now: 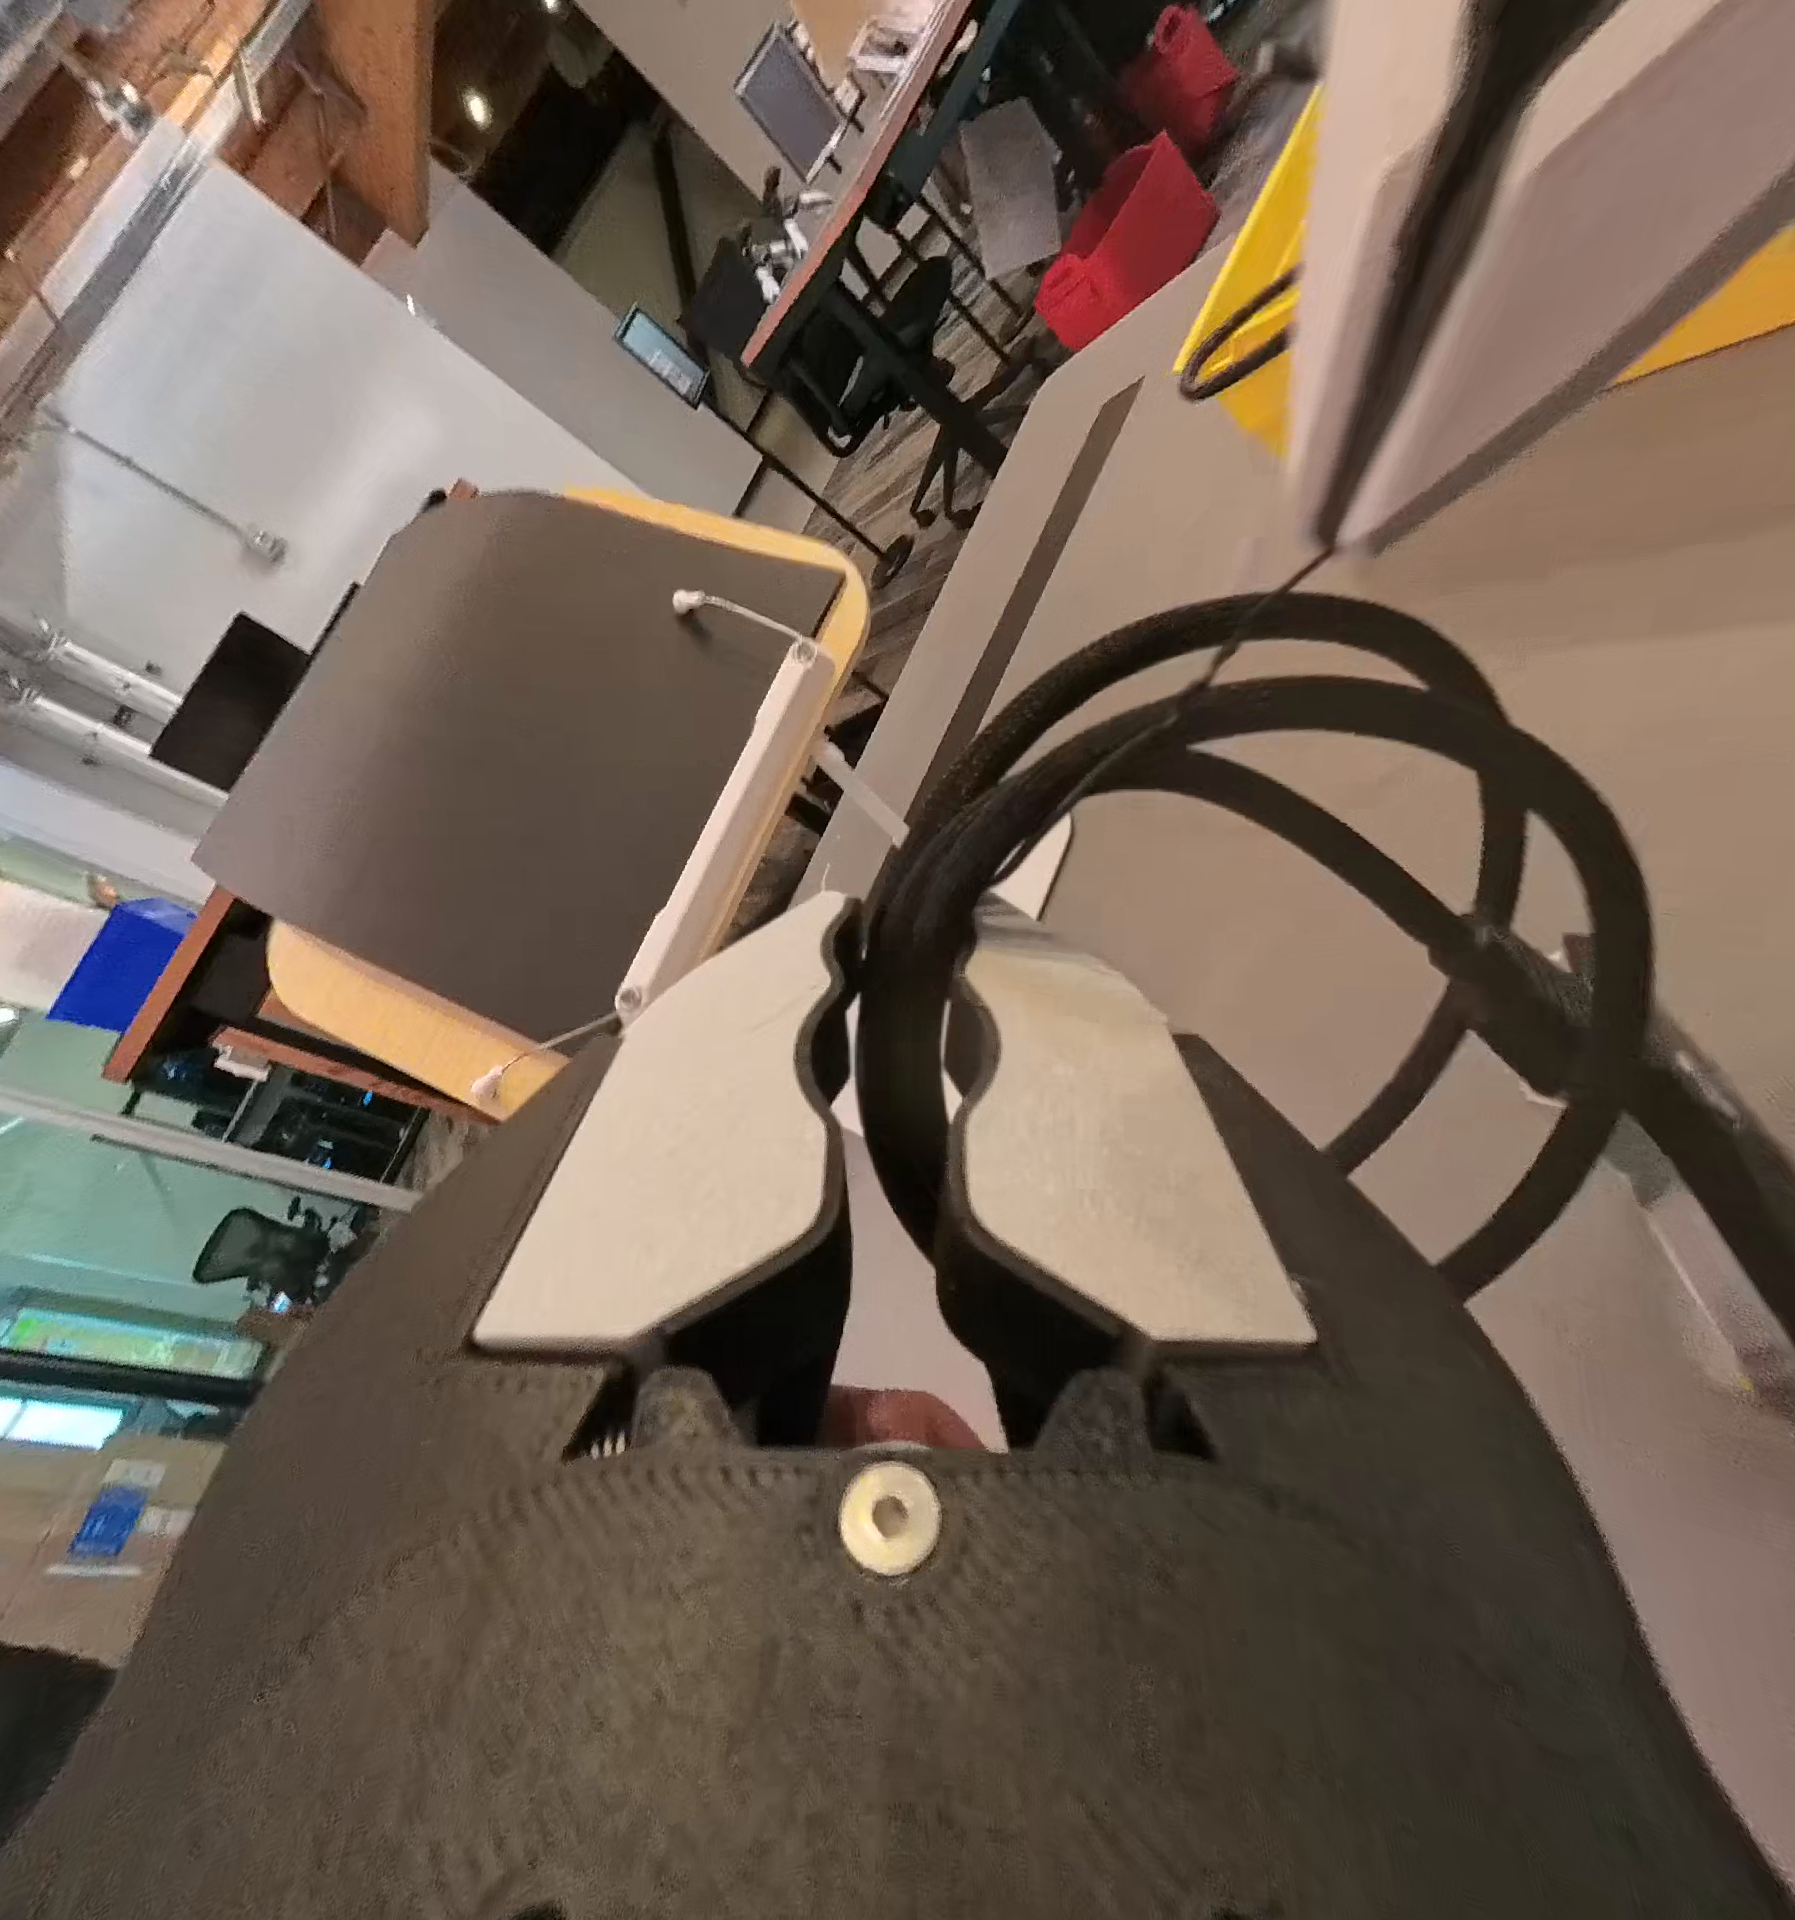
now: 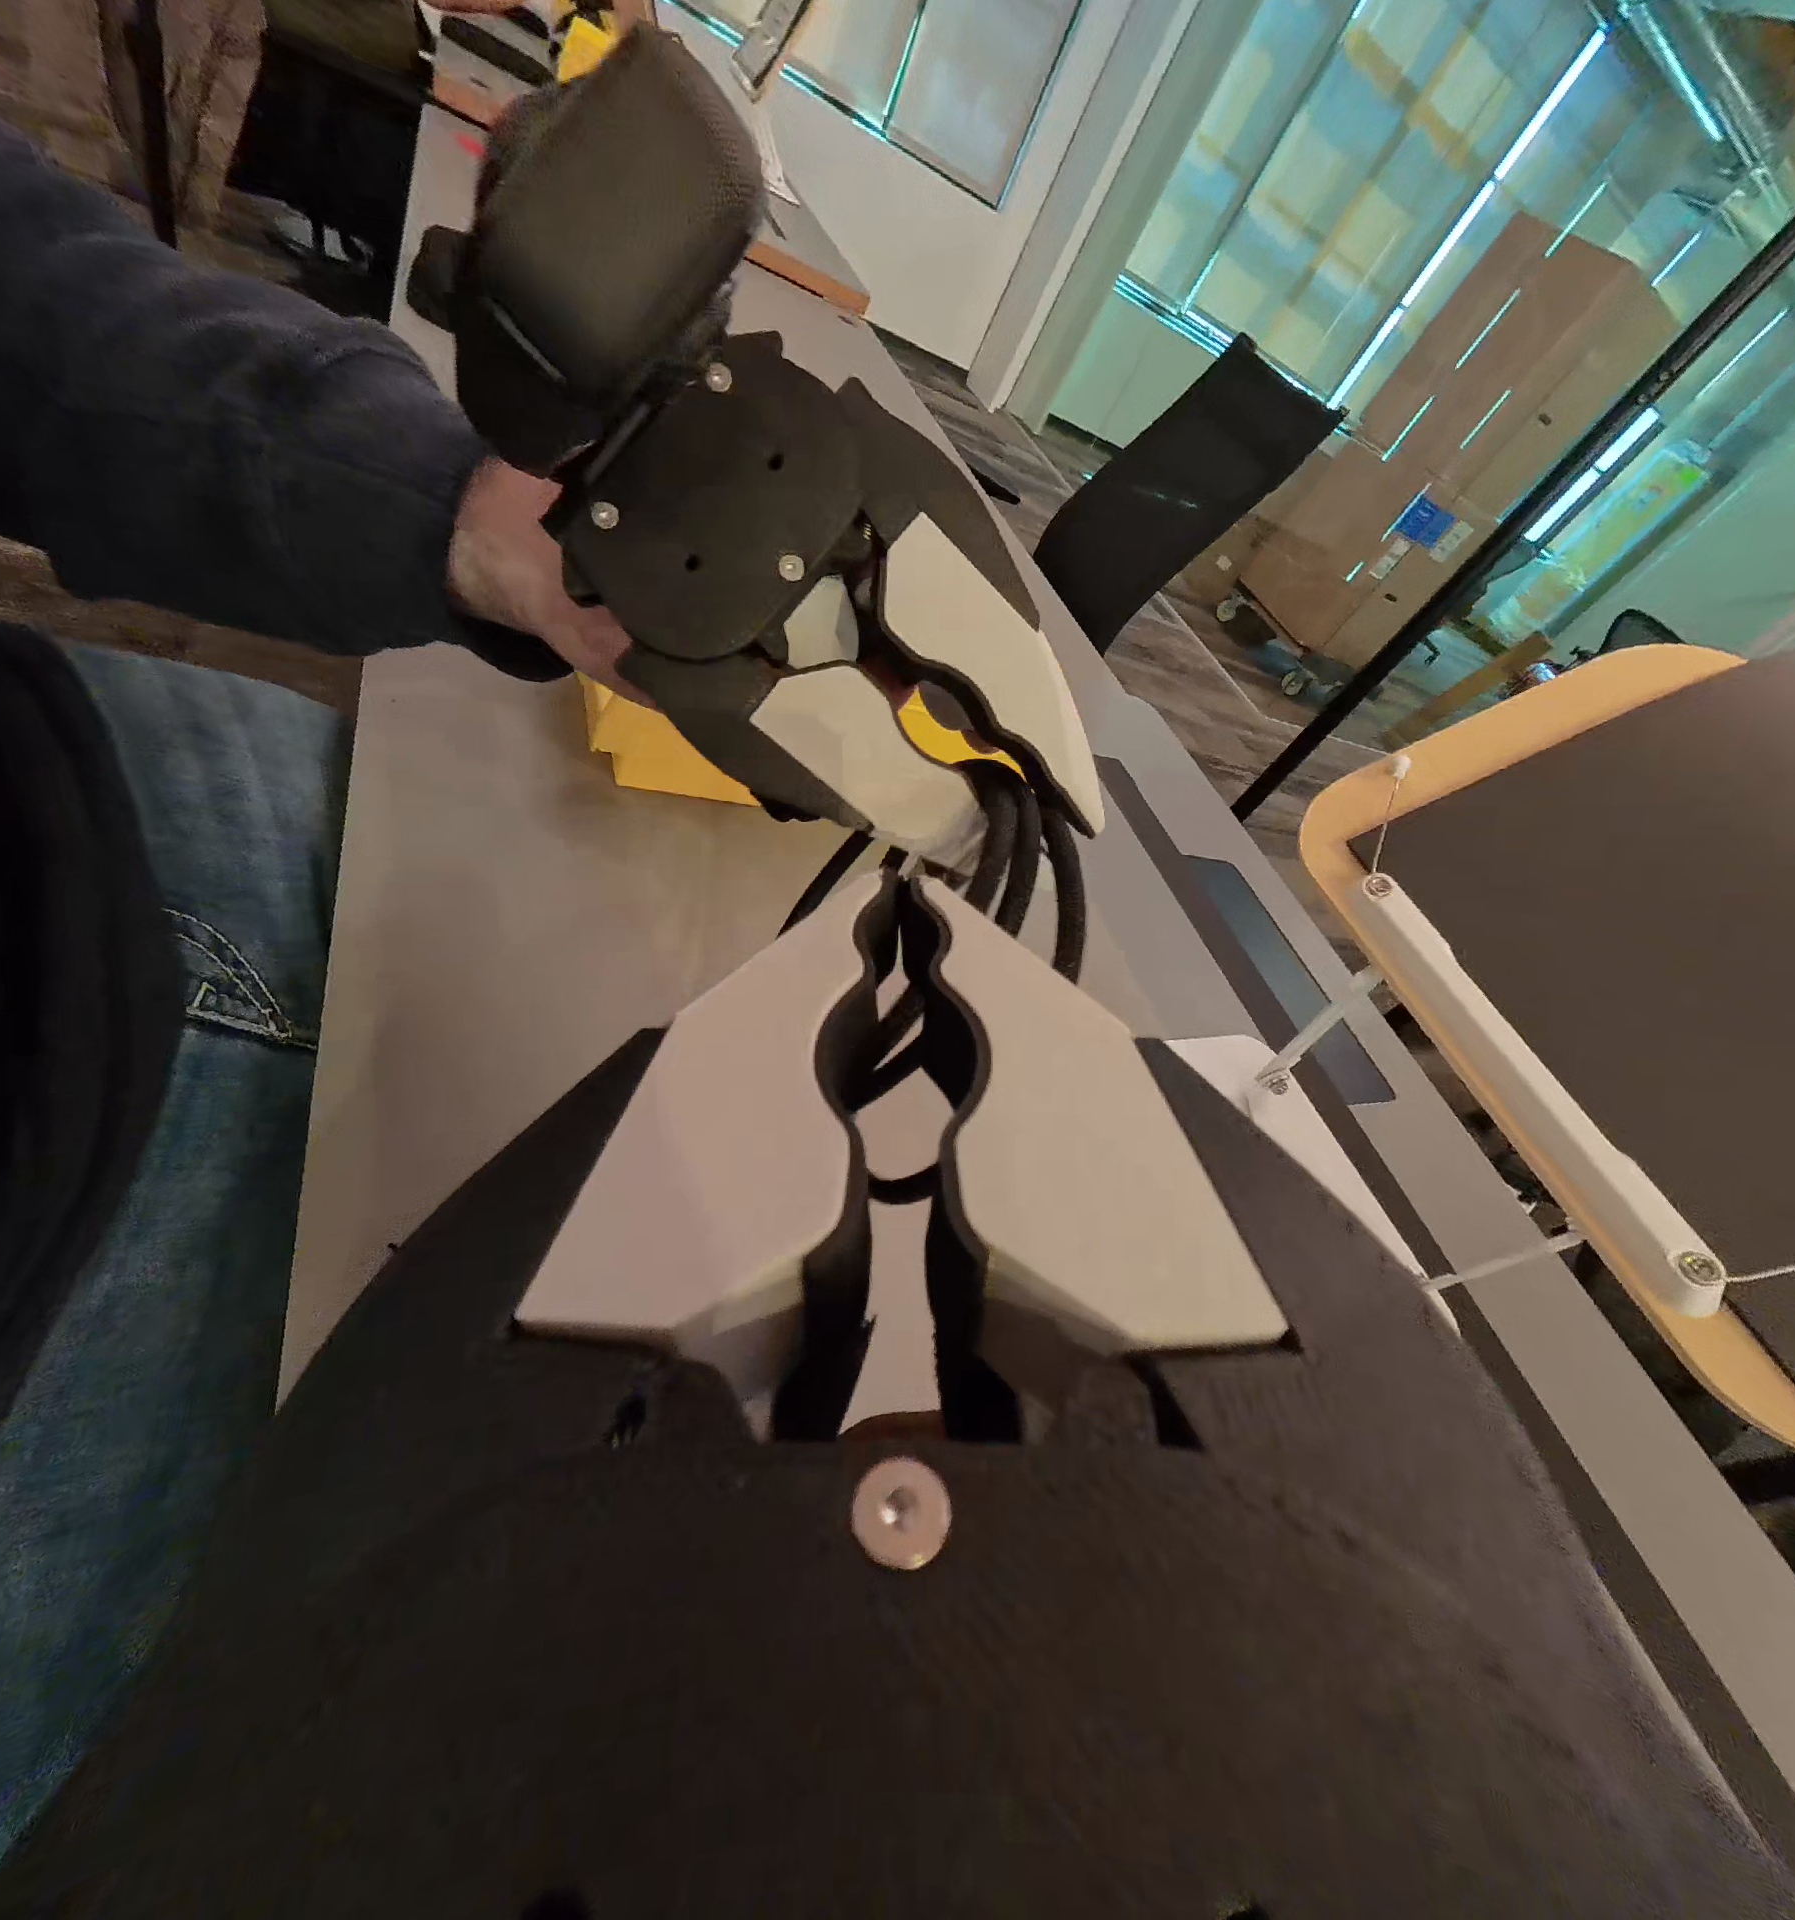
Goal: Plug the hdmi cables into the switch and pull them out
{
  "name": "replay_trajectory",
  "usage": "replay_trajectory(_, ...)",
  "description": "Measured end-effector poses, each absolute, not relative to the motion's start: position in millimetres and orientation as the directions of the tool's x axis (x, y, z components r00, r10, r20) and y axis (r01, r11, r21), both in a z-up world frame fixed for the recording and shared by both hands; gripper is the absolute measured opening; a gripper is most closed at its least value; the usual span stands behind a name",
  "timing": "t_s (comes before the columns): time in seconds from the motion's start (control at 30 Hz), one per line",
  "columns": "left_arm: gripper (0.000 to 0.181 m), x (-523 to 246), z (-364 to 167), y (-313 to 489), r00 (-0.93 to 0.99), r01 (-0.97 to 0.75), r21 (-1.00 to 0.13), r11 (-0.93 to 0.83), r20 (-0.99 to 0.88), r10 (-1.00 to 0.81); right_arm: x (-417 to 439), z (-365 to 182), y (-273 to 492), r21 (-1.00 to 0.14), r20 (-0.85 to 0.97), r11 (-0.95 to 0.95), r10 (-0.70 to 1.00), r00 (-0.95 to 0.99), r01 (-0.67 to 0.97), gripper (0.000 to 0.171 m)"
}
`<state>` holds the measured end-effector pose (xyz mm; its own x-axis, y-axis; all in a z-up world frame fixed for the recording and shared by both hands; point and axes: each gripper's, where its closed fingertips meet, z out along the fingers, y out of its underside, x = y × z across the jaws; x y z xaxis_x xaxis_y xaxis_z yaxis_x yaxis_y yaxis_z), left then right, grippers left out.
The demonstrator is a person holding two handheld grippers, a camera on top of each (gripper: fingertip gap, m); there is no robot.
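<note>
both grippers' fingers clamp the coiled black hdmi cable (image 1: 1288,717) above the grey table (image 2: 477,935), near its far edge

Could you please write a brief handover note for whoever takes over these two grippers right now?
Left gripper: shut on the coiled black braided HDMI cable, lifted above the grey table.
Right gripper: tips nearly closed on a thin tie of that same coil, just below the left gripper.
Yellow box sits behind on the table.
No switch in view; nothing plugged yet.
Left: free the coil, find the switch, plug in, pull out.
</note>
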<state>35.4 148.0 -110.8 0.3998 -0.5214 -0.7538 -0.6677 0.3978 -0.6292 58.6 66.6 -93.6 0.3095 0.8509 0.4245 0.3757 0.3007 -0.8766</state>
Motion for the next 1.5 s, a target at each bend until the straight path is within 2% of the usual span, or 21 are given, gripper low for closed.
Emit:
replay_trajectory(0.1,0.012,30,-114,155,0.423,-0.669,-0.645,0.369,-0.738,-0.525,65,-98,72,-0.874,0.425,0.289,0.844,0.328,0.391,0.000)
replay_trajectory(0.2,0.008,14,-118,173,0.442,-0.730,-0.612,0.304,-0.762,-0.474,75,-92,69,-0.890,0.406,0.280,0.846,0.345,0.361,0.000)
replay_trajectory(0.3,0.006,-5,-119,188,0.495,-0.724,-0.648,0.236,-0.727,-0.476,84,-92,69,-0.891,0.406,0.276,0.839,0.362,0.361,0.000)
replay_trajectory(0.43,0.006,-9,-116,193,0.524,-0.710,-0.668,0.221,-0.712,-0.467,85,-124,74,-0.848,0.436,0.258,0.836,0.333,0.463,0.000)
replay_trajectory(0.57,0.006,-13,-114,195,0.540,-0.702,-0.680,0.214,-0.703,-0.462,73,-178,64,-0.829,0.355,0.170,0.896,0.266,0.532,0.002)
replay_trajectory(0.67,0.007,-16,-111,197,0.565,-0.684,-0.701,0.202,-0.684,-0.462,68,-225,65,-0.792,0.313,0.096,0.912,0.265,0.603,0.009)
replay_trajectory(0.77,0.007,-19,-111,199,0.578,-0.677,-0.711,0.188,-0.672,-0.463,70,-255,66,-0.755,0.271,0.033,0.925,0.266,0.655,0.039)
replay_trajectory(0.97,0.006,-20,-112,202,0.599,-0.658,-0.733,0.171,-0.648,-0.471,76,-208,79,-0.832,0.267,0.046,0.907,0.325,0.553,0.059)
replay_trajectory(1.1,0.007,-20,-112,202,0.617,-0.633,-0.758,0.158,-0.617,-0.488,79,-185,104,-0.842,0.299,0.043,0.867,0.398,0.538,0.080)
replay_trajectory(1.2,0.008,-13,-109,196,0.621,-0.598,-0.783,0.171,-0.588,-0.519,66,-171,130,-0.900,0.228,-0.001,0.851,0.473,0.436,0.086)
replay_trajectory(1.23,0.008,-8,-108,192,0.616,-0.590,-0.787,0.183,-0.584,-0.528,57,-171,137,-0.919,0.178,-0.026,0.863,0.473,0.393,0.086)
replay_trajectory(1.27,0.008,-5,-107,189,0.611,-0.589,-0.785,0.191,-0.587,-0.531,49,-170,143,-0.933,0.135,-0.049,0.871,0.473,0.356,0.078)
replay_trajectory(1.33,0.008,0,-106,184,0.608,-0.581,-0.788,0.203,-0.586,-0.536,37,-180,154,-0.934,0.095,-0.081,0.883,0.460,0.348,0.071)
replay_trajectory(1.37,0.009,1,-105,182,0.608,-0.572,-0.795,0.203,-0.577,-0.545,34,-187,157,-0.927,0.092,-0.086,0.892,0.442,0.365,0.055)
replay_trajectory(1.43,0.009,0,-102,182,0.620,-0.551,-0.810,0.200,-0.558,-0.552,29,-188,158,-0.937,0.061,-0.091,0.908,0.415,0.337,0.033)
replay_trajectory(1.5,0.011,0,-103,183,0.620,-0.534,-0.823,0.192,-0.536,-0.573,32,-188,163,-0.941,0.059,-0.098,0.897,0.439,0.325,0.026)
